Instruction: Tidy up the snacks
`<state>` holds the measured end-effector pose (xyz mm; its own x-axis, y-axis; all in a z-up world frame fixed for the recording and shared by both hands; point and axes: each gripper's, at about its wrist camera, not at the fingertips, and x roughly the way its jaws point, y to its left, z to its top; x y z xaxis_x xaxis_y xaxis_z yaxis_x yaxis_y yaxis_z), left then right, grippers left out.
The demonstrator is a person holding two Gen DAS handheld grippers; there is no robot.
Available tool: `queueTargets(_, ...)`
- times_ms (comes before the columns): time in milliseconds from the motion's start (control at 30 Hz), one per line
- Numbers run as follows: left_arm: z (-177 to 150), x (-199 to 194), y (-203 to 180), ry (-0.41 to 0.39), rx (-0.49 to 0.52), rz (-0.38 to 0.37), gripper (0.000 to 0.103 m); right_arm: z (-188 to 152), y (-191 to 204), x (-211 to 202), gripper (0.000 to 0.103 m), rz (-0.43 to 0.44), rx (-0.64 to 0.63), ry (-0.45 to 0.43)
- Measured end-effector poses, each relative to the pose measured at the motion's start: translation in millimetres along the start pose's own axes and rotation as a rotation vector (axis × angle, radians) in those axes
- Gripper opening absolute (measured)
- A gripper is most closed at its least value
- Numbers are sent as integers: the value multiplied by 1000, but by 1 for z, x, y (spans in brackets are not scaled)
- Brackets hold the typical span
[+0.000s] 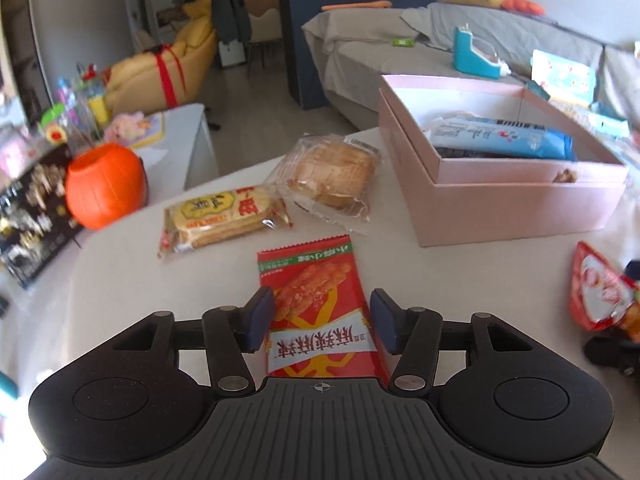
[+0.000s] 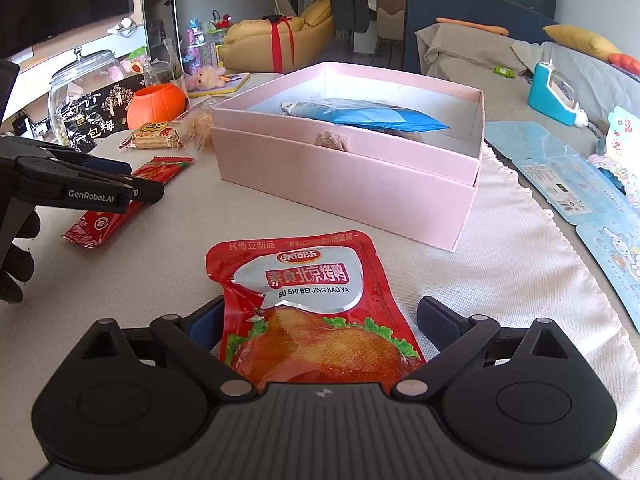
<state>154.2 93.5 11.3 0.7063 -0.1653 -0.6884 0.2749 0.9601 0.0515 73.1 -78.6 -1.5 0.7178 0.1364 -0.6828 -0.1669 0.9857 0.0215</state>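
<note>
We see the pink box (image 2: 344,184) half hiding one blue pack (image 2: 372,114), left gripper (image 1: 322,318) fingers apart around one red twist snack (image 1: 320,312), right gripper (image 2: 320,320) fingers apart around one duck pouch (image 2: 308,304), both packs before the box, two clear-wrapped snacks (image 1: 280,196) left of it.

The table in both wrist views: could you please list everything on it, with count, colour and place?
Pink box: one, open, far side.
Blue packet: one, inside box.
Roast-duck pouch: one, red, between right fingers.
Long red packet: one, between left fingers.
Yellow biscuit pack: one, beyond it.
Clear-wrapped bread: one, beside box.
Orange pumpkin pot: one, left edge.
Left gripper: black, open.
Right gripper: black, open.
</note>
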Motion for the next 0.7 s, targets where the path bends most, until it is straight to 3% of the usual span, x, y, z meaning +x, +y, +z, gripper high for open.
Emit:
queueTargets(133, 3, -2, 10, 4, -56, -68, 64, -1, 0, 0, 99, 1, -1, 0)
queueTargets(233, 0, 4, 17, 17, -76, -29, 66, -1, 1, 0, 100, 4, 0, 0)
queueTargets(500, 1, 5, 16, 18, -91, -11, 63, 0, 1, 3, 103, 17, -7, 8)
queueTargets(700, -16, -16, 9, 12, -153, -94, 59, 1, -1, 3, 103, 28, -16, 15)
